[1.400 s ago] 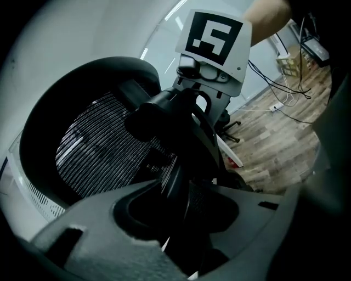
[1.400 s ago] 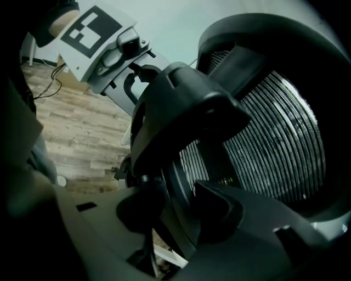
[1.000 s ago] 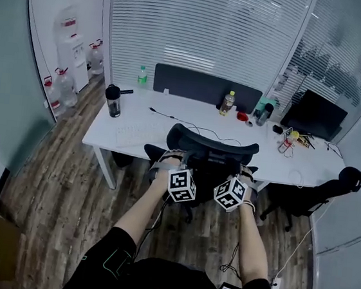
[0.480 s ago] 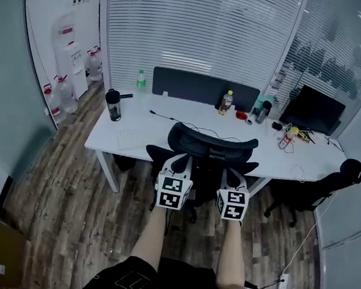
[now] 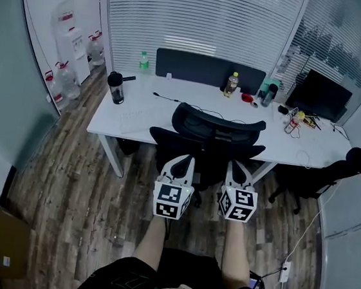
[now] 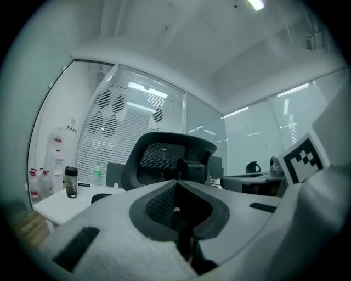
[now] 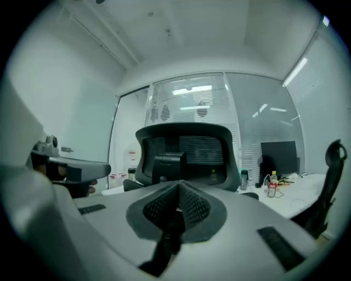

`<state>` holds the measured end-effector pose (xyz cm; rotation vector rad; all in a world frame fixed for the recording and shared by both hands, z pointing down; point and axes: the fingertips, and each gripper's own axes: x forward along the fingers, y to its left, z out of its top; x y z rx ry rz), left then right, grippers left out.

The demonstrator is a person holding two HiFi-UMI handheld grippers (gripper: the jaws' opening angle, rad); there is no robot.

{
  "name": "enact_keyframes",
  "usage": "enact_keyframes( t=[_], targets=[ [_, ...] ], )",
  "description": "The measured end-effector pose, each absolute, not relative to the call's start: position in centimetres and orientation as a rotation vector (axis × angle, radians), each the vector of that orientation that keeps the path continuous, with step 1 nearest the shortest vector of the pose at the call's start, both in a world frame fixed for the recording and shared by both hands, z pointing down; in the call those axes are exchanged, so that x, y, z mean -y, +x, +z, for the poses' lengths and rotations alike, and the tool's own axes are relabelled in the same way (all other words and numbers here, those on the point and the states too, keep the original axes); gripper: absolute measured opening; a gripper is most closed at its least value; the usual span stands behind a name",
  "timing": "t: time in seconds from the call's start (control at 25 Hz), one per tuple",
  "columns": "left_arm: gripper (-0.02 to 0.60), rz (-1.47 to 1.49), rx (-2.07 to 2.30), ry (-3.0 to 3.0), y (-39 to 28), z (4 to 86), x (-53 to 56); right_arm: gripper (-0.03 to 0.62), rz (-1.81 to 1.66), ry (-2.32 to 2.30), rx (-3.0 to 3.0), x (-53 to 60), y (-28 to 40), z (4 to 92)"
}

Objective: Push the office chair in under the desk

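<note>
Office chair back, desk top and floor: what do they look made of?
Office chair back: black mesh in a hard, likely plastic frame; blinds show through it in the right gripper view. Desk top: smooth matte white, probably laminate board. Floor: wood-look planks with grey-brown grain; wood or vinyl, unclear.

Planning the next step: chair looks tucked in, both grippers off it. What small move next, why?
Probably just back off and stop: the office chair stands backrest against the desk edge, and the left gripper and right gripper are shut, empty and clear of it.
</note>
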<state>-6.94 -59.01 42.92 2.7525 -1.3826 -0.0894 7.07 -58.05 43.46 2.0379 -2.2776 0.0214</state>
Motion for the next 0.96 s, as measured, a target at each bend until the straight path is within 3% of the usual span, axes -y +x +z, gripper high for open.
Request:
enact_keyframes(
  t=[0.96],
  targets=[
    [0.008,0.003,1.463,2.623,-8.2,48.3,58.6,0.005,0.018,1.929,2.259,56.3,5.5,47.0]
  ],
)
